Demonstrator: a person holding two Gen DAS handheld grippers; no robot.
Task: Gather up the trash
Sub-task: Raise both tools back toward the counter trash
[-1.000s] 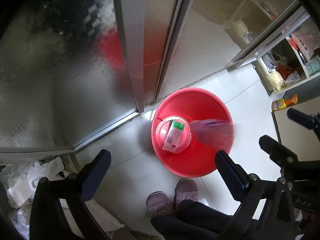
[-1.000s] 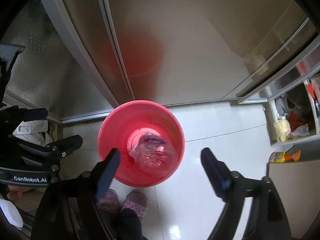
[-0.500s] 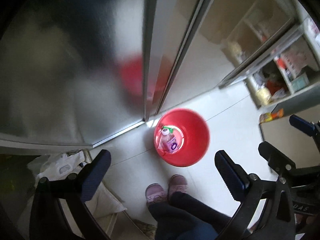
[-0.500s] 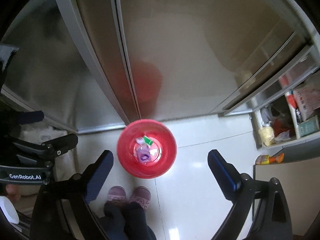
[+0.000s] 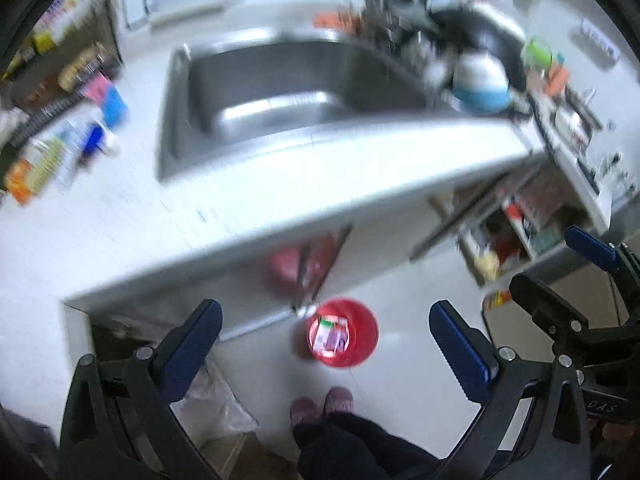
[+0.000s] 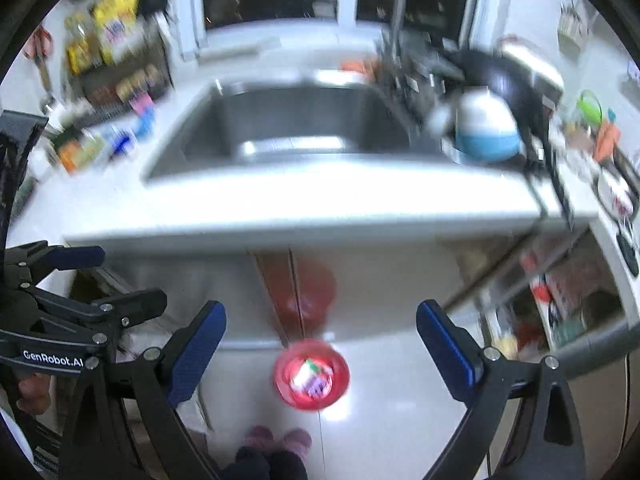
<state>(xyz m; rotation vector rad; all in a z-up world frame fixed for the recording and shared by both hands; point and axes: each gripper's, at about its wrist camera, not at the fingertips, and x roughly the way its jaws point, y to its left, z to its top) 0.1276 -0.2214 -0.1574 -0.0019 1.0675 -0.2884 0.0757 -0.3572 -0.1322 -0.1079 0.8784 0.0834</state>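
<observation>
Both grippers, left gripper [image 5: 324, 340] and right gripper [image 6: 320, 340], gape wide above red bucket [image 5: 343, 333] below sink [image 5: 280, 92].

Home kitchen, steel sink [image 6: 296, 128], white counter [image 6: 320, 204], faucet [image 6: 394, 12]

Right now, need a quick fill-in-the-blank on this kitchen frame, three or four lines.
1. The bucket on the floor is ____ in colour.
2. The trash lies ____ the bucket.
3. The left gripper and the right gripper both stand ____, holding nothing.
4. The sink is set into the ____.

Missing words: red; inside; open; counter
</observation>
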